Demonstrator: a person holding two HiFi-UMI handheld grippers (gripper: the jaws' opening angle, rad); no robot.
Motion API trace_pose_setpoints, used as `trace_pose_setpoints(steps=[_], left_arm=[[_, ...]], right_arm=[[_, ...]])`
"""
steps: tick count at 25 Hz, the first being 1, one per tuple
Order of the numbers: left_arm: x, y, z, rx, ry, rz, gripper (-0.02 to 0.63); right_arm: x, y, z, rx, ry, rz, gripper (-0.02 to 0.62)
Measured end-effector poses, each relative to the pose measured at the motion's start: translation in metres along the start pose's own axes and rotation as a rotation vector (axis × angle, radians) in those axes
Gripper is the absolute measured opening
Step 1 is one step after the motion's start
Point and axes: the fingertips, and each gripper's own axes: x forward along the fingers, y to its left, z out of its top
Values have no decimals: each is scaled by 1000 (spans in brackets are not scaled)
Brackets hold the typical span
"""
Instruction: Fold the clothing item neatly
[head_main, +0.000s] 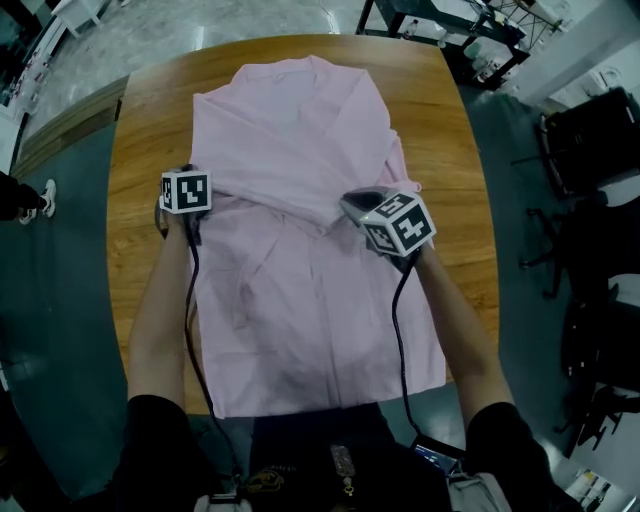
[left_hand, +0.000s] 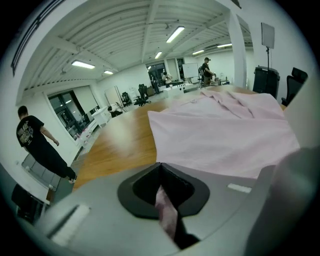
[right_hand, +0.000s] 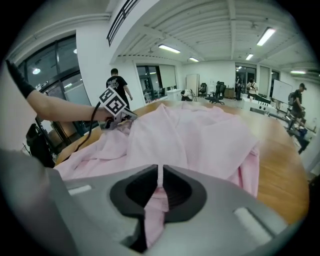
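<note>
Pink shirt (head_main: 310, 320) lies spread on the wooden surface (head_main: 140, 130), with a fold running across its middle. Left hand-held gripper (left_hand: 162, 197) is clamped on shirt fabric at the left edge. Right hand-held gripper (right_hand: 159, 187) is clamped on fabric at the fold's right end.

A wooden table (head_main: 145, 140) with rounded corners fills the centre of the frame. A pink shirt (head_main: 310, 310) lies spread along its middle, with bare wood showing left and right.

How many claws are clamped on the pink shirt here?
2. The left claw pinches the shirt at its left edge; the right claw pinches cloth on its right side. Both show clearly.
</note>
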Motion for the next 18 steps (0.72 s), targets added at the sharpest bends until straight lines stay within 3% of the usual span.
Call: trace_pose_setpoints(steps=[5,11,18], left_arm=[[-47,1,1,-37,-77,3,8],[-125,-27,-12,-59,-160,-56,8],[-204,-62,-52,-52,-216,-156,8]], right_arm=[[-48,-4,7,8,-87,-25,34],[-105,13,25,48,-257,-53,13],[-148,59,12,40,-307,-81,3]])
